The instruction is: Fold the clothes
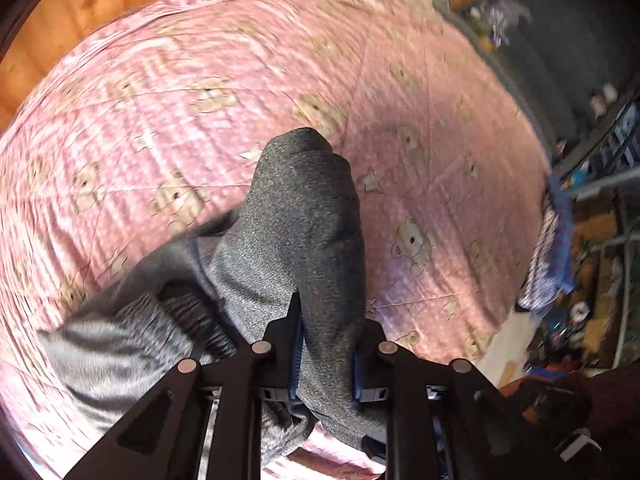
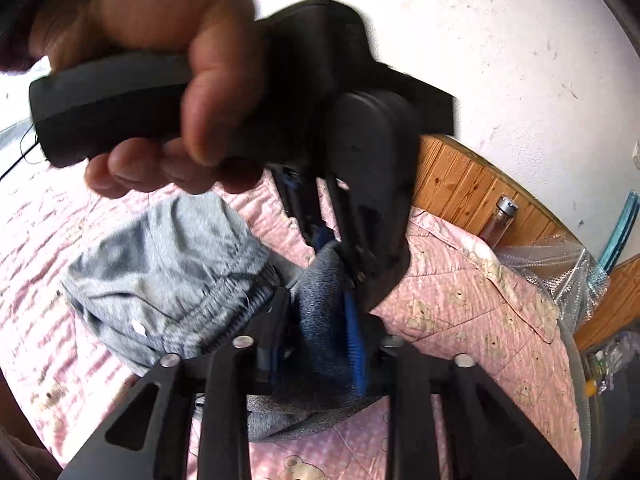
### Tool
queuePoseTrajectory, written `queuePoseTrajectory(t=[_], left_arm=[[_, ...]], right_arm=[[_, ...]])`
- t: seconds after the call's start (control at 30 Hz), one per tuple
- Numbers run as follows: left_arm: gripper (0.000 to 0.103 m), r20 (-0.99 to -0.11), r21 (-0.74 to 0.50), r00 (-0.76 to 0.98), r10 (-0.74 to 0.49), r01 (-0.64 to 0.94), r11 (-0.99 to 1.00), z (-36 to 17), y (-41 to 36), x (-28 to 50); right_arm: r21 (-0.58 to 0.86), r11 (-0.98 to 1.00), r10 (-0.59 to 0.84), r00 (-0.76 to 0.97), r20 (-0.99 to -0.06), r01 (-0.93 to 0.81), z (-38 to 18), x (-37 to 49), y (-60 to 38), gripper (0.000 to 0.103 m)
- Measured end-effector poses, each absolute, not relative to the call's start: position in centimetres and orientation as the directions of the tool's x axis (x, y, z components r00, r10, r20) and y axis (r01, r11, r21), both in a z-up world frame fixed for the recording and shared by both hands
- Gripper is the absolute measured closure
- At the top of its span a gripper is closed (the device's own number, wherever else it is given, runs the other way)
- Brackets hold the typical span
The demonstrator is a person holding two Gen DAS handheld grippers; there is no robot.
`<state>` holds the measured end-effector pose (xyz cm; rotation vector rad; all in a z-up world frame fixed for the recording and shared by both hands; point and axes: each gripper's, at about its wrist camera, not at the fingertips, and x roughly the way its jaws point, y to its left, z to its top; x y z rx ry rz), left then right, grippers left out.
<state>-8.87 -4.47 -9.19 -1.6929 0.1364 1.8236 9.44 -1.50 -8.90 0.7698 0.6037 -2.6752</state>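
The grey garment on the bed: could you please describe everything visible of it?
The grey garment is thick, speckled knit with a gathered elastic band. It is bunched and lifted off the pink bear-print bedspread. Both the left tongs and the right tongs are shut on its folds, close together.

Black hand-held gripper (image 1: 326, 344) frames, silver round bolts (image 1: 262, 347), blue pads (image 2: 356, 344); sleeve (image 1: 612, 400) perhaps maroon.

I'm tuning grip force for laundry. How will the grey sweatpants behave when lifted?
The grey sweatpants are probably floppy: they drape and bunch around the left gripper. Likely light, hanging from two pinches, the right gripper included. The knit looks grippy, so slipping seems unlikely.
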Motion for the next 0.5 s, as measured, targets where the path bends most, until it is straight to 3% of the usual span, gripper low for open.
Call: queuePoseTrajectory(t=[0.07, 0.2, 0.3, 0.37, 0.5], left_arm=[[0.085, -0.892, -0.406, 0.009, 0.453, -0.459, -0.790, -7.7, -7.8, -9.0], [0.085, -0.822, -0.510, -0.054, 0.566, -0.371, -0.776, -5.0, -15.9, -8.9], [0.085, -0.791, -0.549, -0.116, 0.600, -0.296, -0.781, -5.4, -23.6, -8.1], [0.085, -0.783, -0.569, -0.138, 0.606, -0.236, -0.788, -8.3, -27.8, -8.0], [0.085, -0.732, -0.654, -0.141, 0.667, -0.130, -0.745, -15.2, -33.5, -7.5]], right_arm=[[-0.295, -0.877, -0.169, -0.817, -0.551, 0.380, -7.9, 10.0, -2.2, 0.052], [-0.251, -0.867, -0.244, -0.805, -0.540, 0.431, -5.7, 10.9, -4.8, 0.051], [-0.183, -0.812, -0.364, -0.727, -0.582, 0.554, -5.7, 10.5, -8.9, 0.051], [-0.112, -0.779, -0.411, -0.637, -0.652, 0.617, -7.4, 9.5, -11.8, 0.051], [-0.023, -0.741, -0.341, -0.405, -0.848, 0.671, -13.4, 7.1, -15.7, 0.052]])
